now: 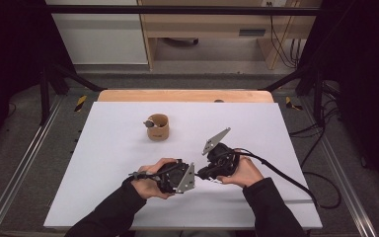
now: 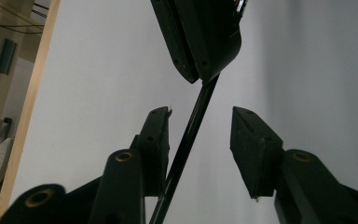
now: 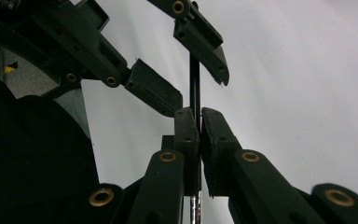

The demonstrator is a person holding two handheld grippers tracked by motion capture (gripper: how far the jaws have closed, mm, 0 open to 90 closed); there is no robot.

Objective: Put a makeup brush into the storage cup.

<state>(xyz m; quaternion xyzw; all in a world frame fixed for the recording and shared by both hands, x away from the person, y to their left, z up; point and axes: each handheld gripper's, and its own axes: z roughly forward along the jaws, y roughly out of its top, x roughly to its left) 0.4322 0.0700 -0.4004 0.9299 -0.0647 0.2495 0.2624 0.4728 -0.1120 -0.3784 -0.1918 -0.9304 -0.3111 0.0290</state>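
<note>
You are working low over the white counter [image 1: 128, 197], near its front edge, with both claws meeting between your hands. The right claw [image 3: 199, 122] is clamped tight on a thin black rod [image 3: 195, 84], its pads pressed flat to either side. The left claw [image 2: 200, 140] is partly open around the same rod [image 2: 186, 144]: one pad sits close against it, the other stands well clear, so it has no grip yet.

The rod looks stiff, light and glossy, so expect it to slide or swivel in a pinch at a single spot. Take it square across the pads, close to the right claw's hold, so it cannot lever away.

Farther back stands a small brown cup [image 1: 158, 127] with something grey at its rim; what that is stays too small to tell.

Both ends of the rod are hidden, one behind the jaws, the other cut off at the picture's edge. From the high view it is barely a sliver between the claws, and its shiny lower part is blurred.
</note>
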